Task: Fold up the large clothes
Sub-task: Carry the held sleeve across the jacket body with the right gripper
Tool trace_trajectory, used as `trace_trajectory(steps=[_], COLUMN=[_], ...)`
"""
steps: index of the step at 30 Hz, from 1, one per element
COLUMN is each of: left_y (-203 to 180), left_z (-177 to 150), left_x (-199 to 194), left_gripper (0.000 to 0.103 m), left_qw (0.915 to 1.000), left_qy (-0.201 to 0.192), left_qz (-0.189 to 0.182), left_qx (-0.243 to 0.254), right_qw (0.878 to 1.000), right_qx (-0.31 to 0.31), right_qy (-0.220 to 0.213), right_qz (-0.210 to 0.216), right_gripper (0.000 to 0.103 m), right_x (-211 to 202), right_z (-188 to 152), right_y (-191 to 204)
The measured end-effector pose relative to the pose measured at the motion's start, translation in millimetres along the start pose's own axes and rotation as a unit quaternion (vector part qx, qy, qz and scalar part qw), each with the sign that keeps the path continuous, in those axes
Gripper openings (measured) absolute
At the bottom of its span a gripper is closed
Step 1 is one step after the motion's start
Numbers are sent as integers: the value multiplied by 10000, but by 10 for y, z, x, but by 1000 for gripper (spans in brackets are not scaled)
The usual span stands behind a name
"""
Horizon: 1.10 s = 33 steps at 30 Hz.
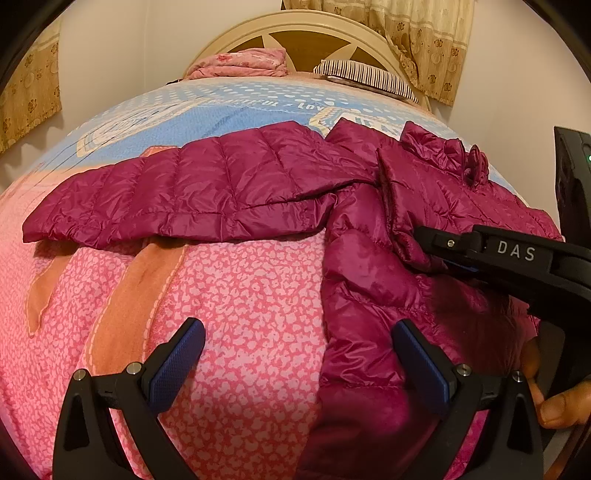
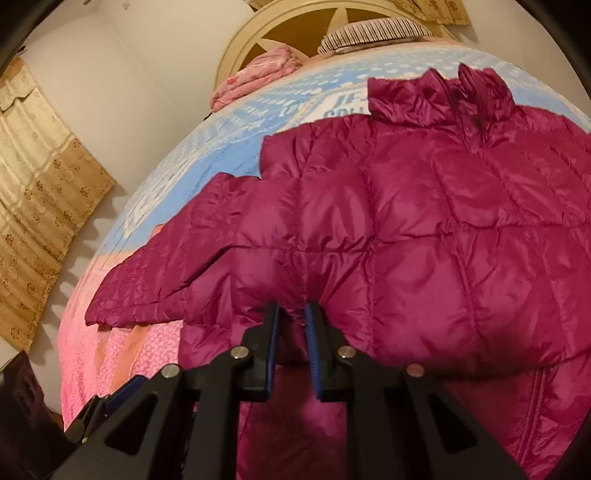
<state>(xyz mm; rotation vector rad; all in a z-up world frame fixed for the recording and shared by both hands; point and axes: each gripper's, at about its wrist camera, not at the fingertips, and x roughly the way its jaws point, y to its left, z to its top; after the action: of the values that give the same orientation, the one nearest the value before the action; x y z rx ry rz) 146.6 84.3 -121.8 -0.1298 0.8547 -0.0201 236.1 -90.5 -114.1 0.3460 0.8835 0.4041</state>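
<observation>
step in hand: gripping the jacket edge for the first fold

the magenta puffer jacket (image 2: 424, 229) lies spread on the bed (image 1: 229, 295), collar (image 2: 443, 92) toward the headboard (image 1: 295, 33), with 1 sleeve (image 1: 177, 192) stretched out flat to the left in the left wrist view.

the right gripper (image 2: 291, 317) has its jaws narrowed onto a pinch of the jacket's side edge, just below the armpit. fabric bunches between the blue pads, so this reads as a grip on the cloth. the left gripper (image 1: 299, 354) hangs with jaws wide and nothing between them. 1 pad is over the bedspread, the other over the jacket's lower edge.

judgement: the fold has not yet begun; only 1 of 2 hold points is taken. the next move likely calls for the left gripper to take a 2nd point on the same edge or on the sleeve, and then for both to carry the panel over the body.

materials:
- jacket: thin, glossy shell, quilted in puffed rectangular cells; slippery and springy, so it will likely resist a flat crease.
- bedspread: soft printed cloth, pink speckled near, blue dotted far.
- near the headboard: a striped pillow (image 1: 365, 77) and a folded pink quilt (image 1: 240, 62).
</observation>
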Motion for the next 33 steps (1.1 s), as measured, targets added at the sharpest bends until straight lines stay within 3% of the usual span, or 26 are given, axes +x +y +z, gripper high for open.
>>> trace_trajectory(steps=[7,9,10,13,14,18,20,22,25,27,29,33], left_y=[14,1,11,17,13,1,-16,-29,-51,-55,-64,-84], left_z=[4,6,4,-4,-3,-2,-2,-1,5,9,11,25], left_x=[10,25,20,20,24,34,44,53,67,76,87,112], left_gripper=[102,102,102,102,102,102,102,102,102,102,102,102], left_qw=[10000,10000,10000,10000,10000,10000,10000,9999,9999,9998,9997,9996], left_qy=[-14,-4,-1,6,8,14,21,30,42,53,68,76], left_qz=[-28,-7,3,22,29,49,67,91,123,150,195,213], left_qx=[-20,-4,4,17,22,40,53,68,90,108,137,150], right_qw=[9999,9983,9971,9860,9779,9544,9481,9441,9370,9372,9374,9283], right_qx=[-35,-207,-243,-224,-176,-98,-11,225,642,1005,1038,630], right_qy=[-49,-460,-614,-1143,-1265,-1255,-1070,-839,-730,-752,-820,-673], right_qz=[-83,-276,-372,-1190,-1656,-2708,-2994,-3180,-3354,-3255,-3220,-3602], right_gripper=[19,20,26,44,45,44,33,22,22,17,17,23], right_x=[-106,-352,-442,-800,-913,-1062,-1066,-1060,-1073,-1084,-1094,-977], right_z=[45,135,169,341,416,540,552,544,458,388,347,382], right_y=[-66,-27,-40,-226,-376,-911,-1201,-1526,-1863,-2093,-2065,-1918])
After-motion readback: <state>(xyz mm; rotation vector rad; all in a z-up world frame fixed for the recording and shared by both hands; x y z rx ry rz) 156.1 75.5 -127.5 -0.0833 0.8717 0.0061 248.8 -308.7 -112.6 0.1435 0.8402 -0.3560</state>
